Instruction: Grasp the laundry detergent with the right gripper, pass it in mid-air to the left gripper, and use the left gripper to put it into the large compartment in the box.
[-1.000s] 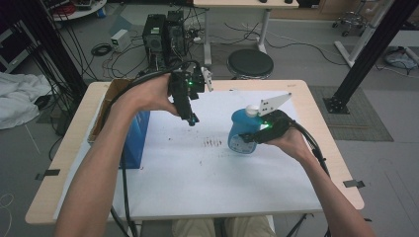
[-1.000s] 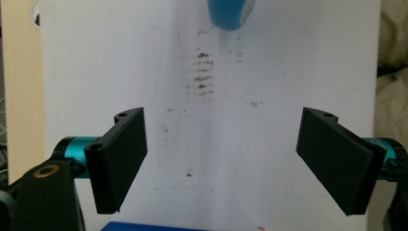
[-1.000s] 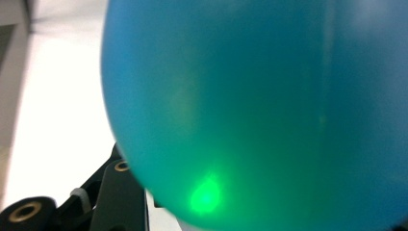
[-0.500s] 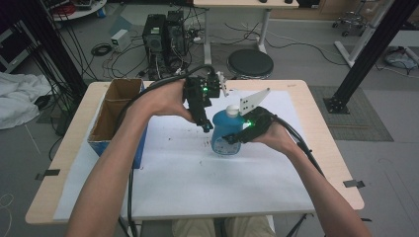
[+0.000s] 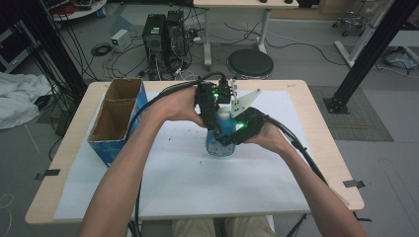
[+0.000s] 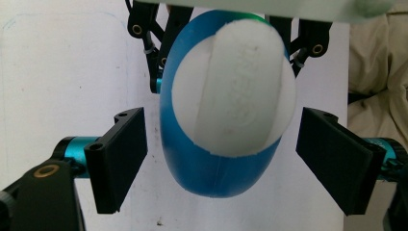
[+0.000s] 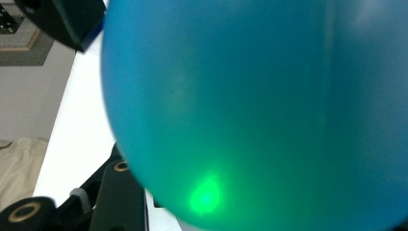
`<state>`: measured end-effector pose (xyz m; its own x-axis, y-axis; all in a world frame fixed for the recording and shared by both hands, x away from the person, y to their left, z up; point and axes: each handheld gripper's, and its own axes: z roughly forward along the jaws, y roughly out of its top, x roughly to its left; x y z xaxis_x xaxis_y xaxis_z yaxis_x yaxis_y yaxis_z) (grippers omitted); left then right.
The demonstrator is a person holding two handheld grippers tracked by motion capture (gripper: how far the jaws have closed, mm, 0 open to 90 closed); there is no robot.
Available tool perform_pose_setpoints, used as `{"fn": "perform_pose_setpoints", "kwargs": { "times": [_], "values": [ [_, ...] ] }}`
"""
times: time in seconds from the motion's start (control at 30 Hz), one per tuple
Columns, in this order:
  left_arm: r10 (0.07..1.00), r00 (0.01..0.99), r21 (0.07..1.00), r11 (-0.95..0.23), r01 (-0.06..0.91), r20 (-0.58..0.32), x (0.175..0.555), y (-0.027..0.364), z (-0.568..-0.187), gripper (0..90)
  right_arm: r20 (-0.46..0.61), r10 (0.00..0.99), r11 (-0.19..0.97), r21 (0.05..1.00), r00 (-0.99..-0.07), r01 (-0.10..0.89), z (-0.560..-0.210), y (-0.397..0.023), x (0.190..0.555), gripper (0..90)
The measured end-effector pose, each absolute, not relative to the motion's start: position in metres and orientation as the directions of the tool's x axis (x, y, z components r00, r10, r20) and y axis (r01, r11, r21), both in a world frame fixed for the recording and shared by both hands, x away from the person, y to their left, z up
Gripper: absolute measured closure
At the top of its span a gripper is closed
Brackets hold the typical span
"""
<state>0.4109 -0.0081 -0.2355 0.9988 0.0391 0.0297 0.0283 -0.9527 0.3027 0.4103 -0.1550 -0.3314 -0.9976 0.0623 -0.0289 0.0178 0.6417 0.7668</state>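
Blue bottle [image 5: 221, 136] stands mid-table on the white sheet [image 5: 173, 173]; high view: right gripper [image 5: 232, 136] clamps its body, left gripper [image 5: 210, 111] comes down over the top. Left gripper view: jaws spread, straddling the white cap [image 6: 234, 91], not touching. Right gripper view: blue bottle wall [image 7: 260, 106] pressed close. Risk: off-centre closing could tip or twist the bottle.

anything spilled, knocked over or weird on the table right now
Nothing stands out. The blue bottle stands upright on the white sheet, gripped by the right gripper, with the left gripper open around its white cap. The cardboard box sits upright. A few dark specks dot the sheet.
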Motion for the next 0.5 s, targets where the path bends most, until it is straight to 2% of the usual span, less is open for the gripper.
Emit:
{"fn": "perform_pose_setpoints", "kwargs": {
  "times": [0.5],
  "values": [
    [0.032,0.999,0.293,-0.956,0.023,0.025,0.4127,-0.0157,-0.2408,24.2,-0.033,0.065,0.640,0.768,-0.997,0.016,-0.3320,-0.1539,0.4098,46.5]
  ]
}}
